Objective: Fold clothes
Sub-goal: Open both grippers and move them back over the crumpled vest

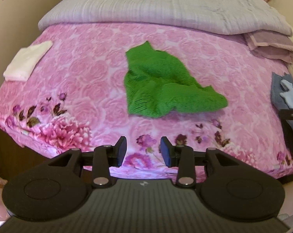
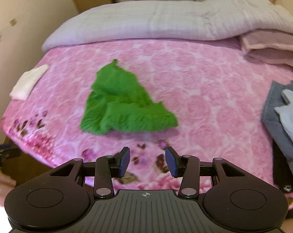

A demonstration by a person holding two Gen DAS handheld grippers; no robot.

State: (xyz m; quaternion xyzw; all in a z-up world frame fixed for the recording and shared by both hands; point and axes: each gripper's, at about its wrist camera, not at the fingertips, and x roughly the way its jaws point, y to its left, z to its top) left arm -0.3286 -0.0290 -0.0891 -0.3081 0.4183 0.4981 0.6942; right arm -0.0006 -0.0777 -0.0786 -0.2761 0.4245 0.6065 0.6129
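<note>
From the left wrist camera, the left gripper [image 1: 143, 151] hangs over the near edge of the bed [image 1: 99, 89], its jaws standing wide with nothing between them. A green garment [image 1: 162, 83] lies crumpled near the middle of the pink rose-patterned cover, well apart from the gripper. A folded white cloth [image 1: 27, 61] sits at the bed's left edge, a grey quilt [image 1: 156, 9] is piled along the far edge, and folded mauve bedding [image 1: 272, 46] rests at the far right corner. A grey and pale blue pile of clothes [image 1: 284, 93] lies at the right edge. No writing can be read (only a small emblem on the gripper body).

From the right wrist camera, the right gripper [image 2: 147, 162] also hangs over the near edge, jaws wide and empty. The green garment [image 2: 123, 103] lies left of centre, the white cloth [image 2: 28, 82] at the left edge, the grey quilt [image 2: 165, 21] at the far edge, and the pile of clothes [image 2: 282, 112] at the right edge.
</note>
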